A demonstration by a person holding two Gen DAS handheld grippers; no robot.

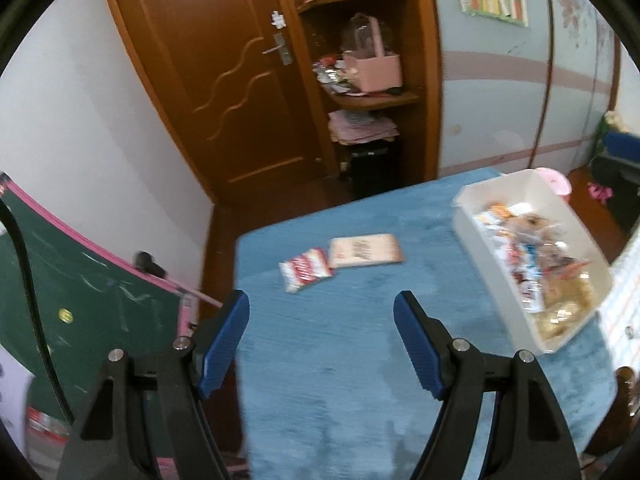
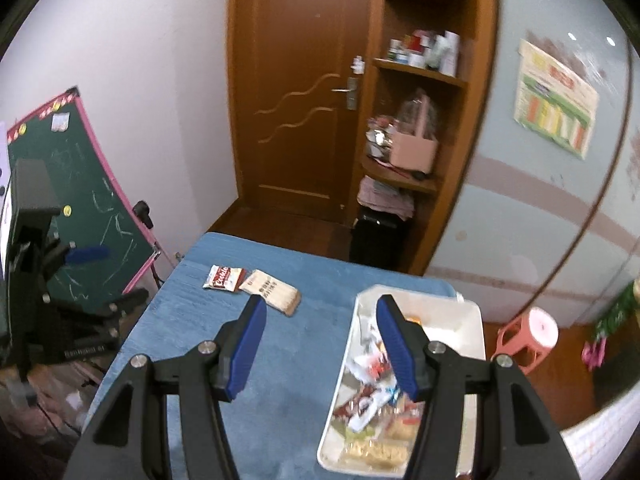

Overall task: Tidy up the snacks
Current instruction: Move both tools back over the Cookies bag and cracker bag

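Two snack packets lie side by side on the blue tabletop (image 1: 340, 352): a red-and-white cookie packet (image 1: 306, 269) (image 2: 222, 277) and a beige packet (image 1: 366, 250) (image 2: 273, 291). A white bin (image 1: 468, 220) (image 2: 464, 312) holding several mixed snacks stands to their right. My left gripper (image 1: 320, 304) hangs open above the table, short of the two packets, with nothing between its blue pads. My right gripper (image 2: 320, 308) is open too, empty, above the table between the beige packet and the bin. The left gripper's body (image 2: 60, 280) shows at the far left of the right wrist view.
A green chalkboard with a pink frame (image 1: 80, 300) (image 2: 76, 200) leans just left of the table. Beyond the table's far edge are a wooden door (image 1: 208, 80), a cluttered corner shelf (image 1: 360, 60) and a dark bin. A pink stool (image 2: 528, 332) stands on the floor at right.
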